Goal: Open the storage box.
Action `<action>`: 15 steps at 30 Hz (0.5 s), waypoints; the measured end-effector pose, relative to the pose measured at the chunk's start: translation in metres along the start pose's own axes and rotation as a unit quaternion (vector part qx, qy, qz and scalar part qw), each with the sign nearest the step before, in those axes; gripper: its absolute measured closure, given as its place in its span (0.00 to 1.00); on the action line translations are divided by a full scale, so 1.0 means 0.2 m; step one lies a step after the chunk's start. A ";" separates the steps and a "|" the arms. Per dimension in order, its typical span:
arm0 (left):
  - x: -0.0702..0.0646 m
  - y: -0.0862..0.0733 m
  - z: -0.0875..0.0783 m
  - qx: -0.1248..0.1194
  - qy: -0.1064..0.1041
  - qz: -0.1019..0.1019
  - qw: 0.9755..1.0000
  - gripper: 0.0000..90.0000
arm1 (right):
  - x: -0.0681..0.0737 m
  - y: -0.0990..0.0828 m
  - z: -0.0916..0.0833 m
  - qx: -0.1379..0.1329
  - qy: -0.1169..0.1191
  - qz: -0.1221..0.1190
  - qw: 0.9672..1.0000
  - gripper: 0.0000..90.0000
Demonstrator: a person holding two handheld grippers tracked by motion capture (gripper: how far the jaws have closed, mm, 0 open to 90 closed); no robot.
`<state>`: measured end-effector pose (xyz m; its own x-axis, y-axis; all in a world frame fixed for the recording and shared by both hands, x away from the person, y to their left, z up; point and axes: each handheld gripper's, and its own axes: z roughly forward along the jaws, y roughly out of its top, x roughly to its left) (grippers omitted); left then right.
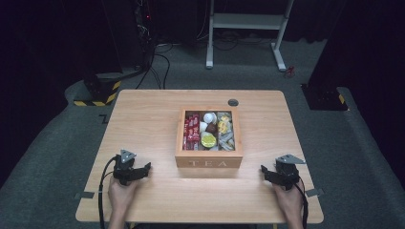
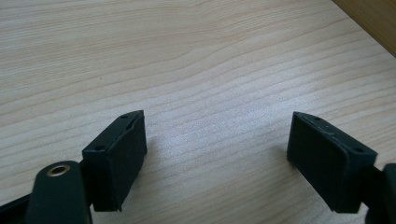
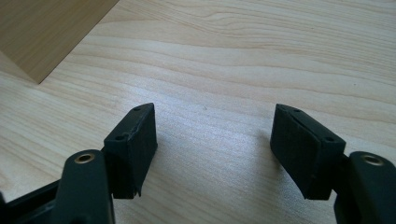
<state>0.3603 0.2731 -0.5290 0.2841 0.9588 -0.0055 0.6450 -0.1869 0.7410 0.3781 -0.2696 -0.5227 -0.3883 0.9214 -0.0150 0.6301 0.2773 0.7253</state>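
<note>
Looking down from the high view, a wooden box (image 1: pixel 208 162) with TEA on its front sits in the middle of the bench (image 1: pixel 143 114), lid off. Inside it's split into three lengthwise sections: red sachets (image 1: pixel 192 131) on the left, white pods (image 1: pixel 208 118) and a yellow-lidded cup (image 1: pixel 208 140) in the middle, pale wrapped bits (image 1: pixel 225 133) on the right. A small dark round grommet (image 1: pixel 233 102) is set in the bench just behind the box. The left gripper (image 1: pixel 146 166) rests on the bench near the front edge, left of the box and clear of it, jaws pointing right toward it. The right gripper (image 1: pixel 264 170) does the same thing on the other side, jaws pointing left at the box, also not touching it. A hand (image 1: pixel 119 195) holds each one from below, with a cable trailing off each. Past the bench there's grey floor, a white frame and some black stands with yellow-black striped feet.

Left gripper view: the left gripper (image 2: pixel 215 142) has its jaws spread wide with nothing but bare wood grain between them. A sliver of the box (image 2: pixel 373 21) shows in the top right corner, well apart from the jaws.

Right gripper view: the right gripper (image 3: pixel 214 135) is also open fairly wide, nothing between the pads, just bench. The box corner (image 3: pixel 42 32) fills the top left, off to the side of the left jaw and not touching it
</note>
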 end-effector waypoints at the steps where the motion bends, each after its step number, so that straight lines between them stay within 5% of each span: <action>1: 0.00 0.00 0.00 0.000 0.000 0.000 1.000 0.22 | 0.00 0.00 0.00 0.000 0.000 0.000 1.000 0.35; 15: -0.01 0.00 0.00 -0.001 0.000 0.000 1.000 0.23 | 0.00 0.00 0.00 0.000 0.001 -0.001 1.000 0.34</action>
<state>0.3592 0.2721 -0.5290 0.2837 0.9589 -0.0050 0.6440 -0.1867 0.7419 0.3781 -0.2696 -0.5227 -0.3911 0.9202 -0.0145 0.6299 0.2792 0.7248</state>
